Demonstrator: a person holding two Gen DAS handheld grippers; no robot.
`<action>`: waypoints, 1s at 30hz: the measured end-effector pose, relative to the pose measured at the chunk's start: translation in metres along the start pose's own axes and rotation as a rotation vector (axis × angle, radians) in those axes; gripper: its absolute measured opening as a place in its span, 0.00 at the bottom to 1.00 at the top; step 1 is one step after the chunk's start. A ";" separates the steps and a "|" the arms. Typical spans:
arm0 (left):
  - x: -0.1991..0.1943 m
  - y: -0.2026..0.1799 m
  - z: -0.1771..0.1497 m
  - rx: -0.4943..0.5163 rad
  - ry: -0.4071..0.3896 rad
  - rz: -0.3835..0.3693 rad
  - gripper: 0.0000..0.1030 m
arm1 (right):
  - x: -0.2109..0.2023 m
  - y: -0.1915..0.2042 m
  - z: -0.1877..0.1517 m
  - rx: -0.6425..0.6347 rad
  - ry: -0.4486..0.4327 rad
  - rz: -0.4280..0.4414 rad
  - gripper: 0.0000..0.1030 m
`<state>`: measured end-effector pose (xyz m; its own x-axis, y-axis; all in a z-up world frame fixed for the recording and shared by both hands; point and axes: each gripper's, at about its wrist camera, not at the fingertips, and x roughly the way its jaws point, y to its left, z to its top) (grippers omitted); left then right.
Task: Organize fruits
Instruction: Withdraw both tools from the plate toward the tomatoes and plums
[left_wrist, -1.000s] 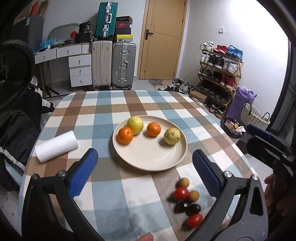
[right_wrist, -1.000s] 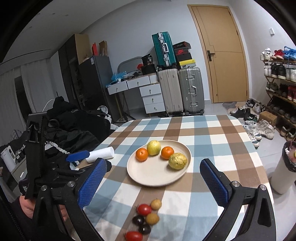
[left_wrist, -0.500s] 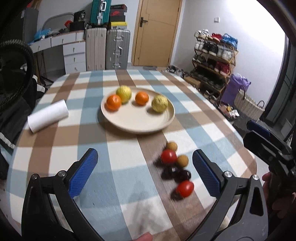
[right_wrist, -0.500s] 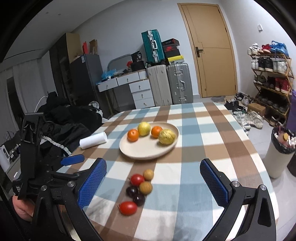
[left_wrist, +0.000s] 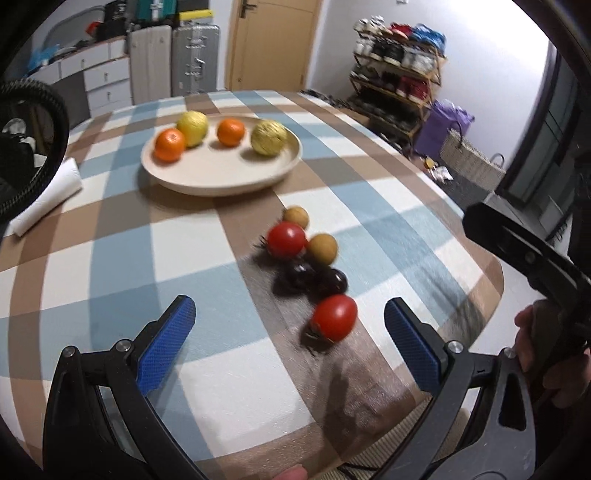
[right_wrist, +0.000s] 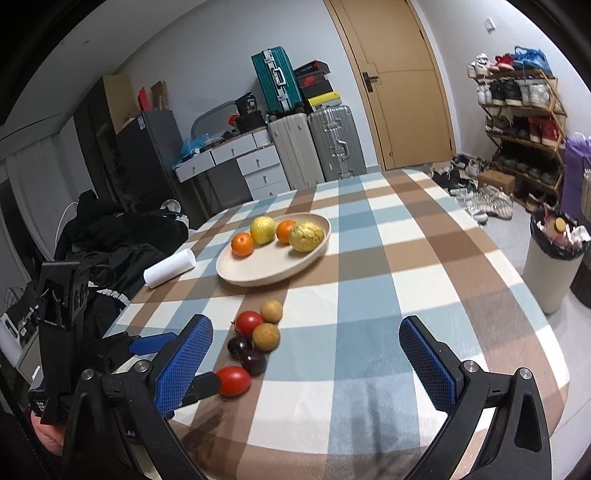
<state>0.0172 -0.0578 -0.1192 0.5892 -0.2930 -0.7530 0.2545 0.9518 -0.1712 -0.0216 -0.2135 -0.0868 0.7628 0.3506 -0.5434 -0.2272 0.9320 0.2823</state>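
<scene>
Left gripper (left_wrist: 290, 339) gapes wide, empty, a red tomato (left_wrist: 333, 322) between its pads, seemingly untouched through the blur. Right gripper (right_wrist: 306, 354) wide, empty. Plate (left_wrist: 221, 181) at eleven o'clock.

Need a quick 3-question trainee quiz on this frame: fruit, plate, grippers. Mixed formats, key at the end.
1. True or false: the plate holds four fruits, two of them orange.
2. Which small fruit on the tablecloth lies nearest the left gripper? A) the near red tomato B) a tan round fruit C) a dark plum
3. Fill in: the right gripper is ____ and holds nothing.

Key: 1 true; 2 A; 3 open.
</scene>
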 end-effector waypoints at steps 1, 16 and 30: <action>0.002 -0.002 -0.001 0.003 0.009 -0.010 0.99 | 0.001 -0.001 -0.001 0.002 0.004 -0.001 1.00; 0.021 -0.008 0.000 0.041 0.050 -0.097 0.74 | 0.012 -0.010 -0.010 0.030 0.036 0.009 1.00; 0.024 -0.017 -0.004 0.105 0.073 -0.182 0.24 | 0.016 -0.011 -0.011 0.034 0.053 0.006 1.00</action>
<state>0.0243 -0.0804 -0.1372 0.4704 -0.4478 -0.7604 0.4318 0.8683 -0.2442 -0.0140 -0.2172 -0.1071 0.7278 0.3613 -0.5828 -0.2101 0.9265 0.3121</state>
